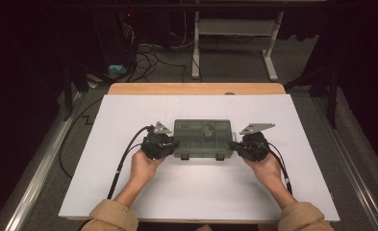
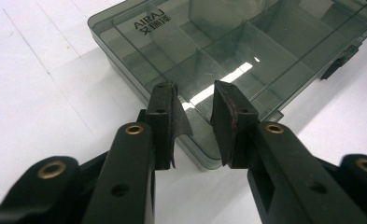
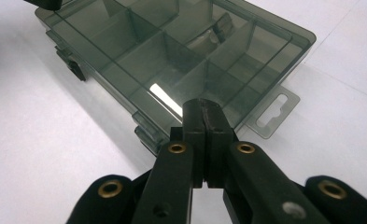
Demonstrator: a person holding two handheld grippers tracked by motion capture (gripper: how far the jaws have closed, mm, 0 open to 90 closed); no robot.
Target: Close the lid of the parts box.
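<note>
Bracketing the smoky compartment box (image 1: 203,126) from its two short ends, with its long axis running left to right across the white tabletop (image 1: 129,120), straight from one hand to the other. Lying flat near the middle of the tabletop, lid down, the two dark latches (image 1: 185,156) facing the person's side.

Holding the left tongs (image 2: 195,98) apart, straddling the box's near left corner without visibly pressing on it. Keeping the right tongs (image 3: 204,112) fully together, nothing between them, the tip sitting right at the edge of the box's right end, just beside the clear hang tab (image 3: 274,112).

Carrying a small pale piece (image 3: 218,28) in one of the far compartments.

Judging by this, hanging everything on that end-to-end line: neither hand being nearer, each sitting at its own end, so any lift or shift probably calling for both ends together. Probably needing the left pair closed onto the corner wall and the right pair reopened before getting any real hold, and risking a skewed box if working from one end alone.
</note>
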